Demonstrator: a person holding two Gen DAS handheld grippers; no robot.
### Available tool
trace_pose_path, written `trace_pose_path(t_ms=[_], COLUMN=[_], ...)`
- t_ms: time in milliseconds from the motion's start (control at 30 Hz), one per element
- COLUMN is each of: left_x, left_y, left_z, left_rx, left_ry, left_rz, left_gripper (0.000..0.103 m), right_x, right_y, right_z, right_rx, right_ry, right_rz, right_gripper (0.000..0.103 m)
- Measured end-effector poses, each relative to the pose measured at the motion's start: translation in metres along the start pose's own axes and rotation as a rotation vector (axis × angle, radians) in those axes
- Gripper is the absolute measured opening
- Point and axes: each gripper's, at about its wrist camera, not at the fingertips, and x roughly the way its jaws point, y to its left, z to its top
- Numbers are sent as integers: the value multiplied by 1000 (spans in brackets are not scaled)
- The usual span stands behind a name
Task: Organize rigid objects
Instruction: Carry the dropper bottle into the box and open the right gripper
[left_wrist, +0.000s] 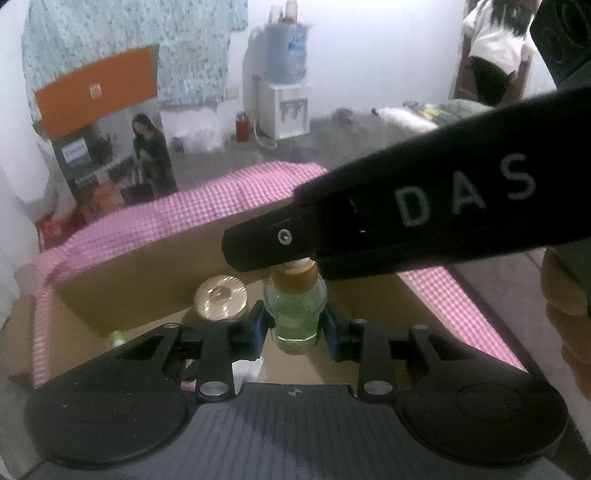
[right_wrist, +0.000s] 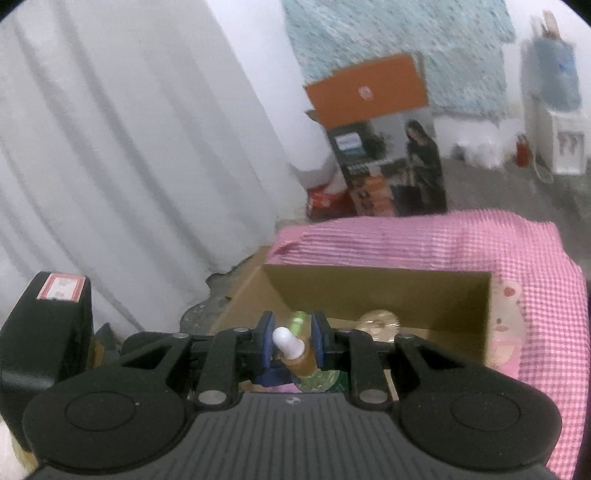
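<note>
Both grippers carry one dropper bottle (left_wrist: 295, 314) above the box (left_wrist: 155, 280): the left gripper (left_wrist: 295, 325) has its fingers pinching the glass body, the right gripper (right_wrist: 291, 345) pinching the cap. Next, I judge, lower it inside, upright. A round glass lid (left_wrist: 221, 301) lies in the box at ten o'clock of the bottle.

1. My blue-padded jaws flank a clear bottle (left_wrist: 295, 314) of pale green liquid with a tan collar.
2. Pink-and-white checked cloth (right_wrist: 424, 240) covers the counter.
3. The cardboard box (right_wrist: 406, 291) is plain brown.
4. An orange box flap (left_wrist: 99, 88) shows at upper left.
</note>
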Motion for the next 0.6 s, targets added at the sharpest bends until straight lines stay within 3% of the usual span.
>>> trace_pose_path(t_ms=[267, 600], left_x=[68, 99], left_y=[11, 13], left_z=[23, 25], left_rx=[-60, -116], left_ry=[134, 237], left_rz=[-30, -44], left_gripper=[31, 31], right_x=[45, 66], right_y=[-68, -110], right_z=[13, 15], right_rx=[97, 146], right_ry=[76, 120], right_rz=[-44, -54], right_gripper=[23, 23])
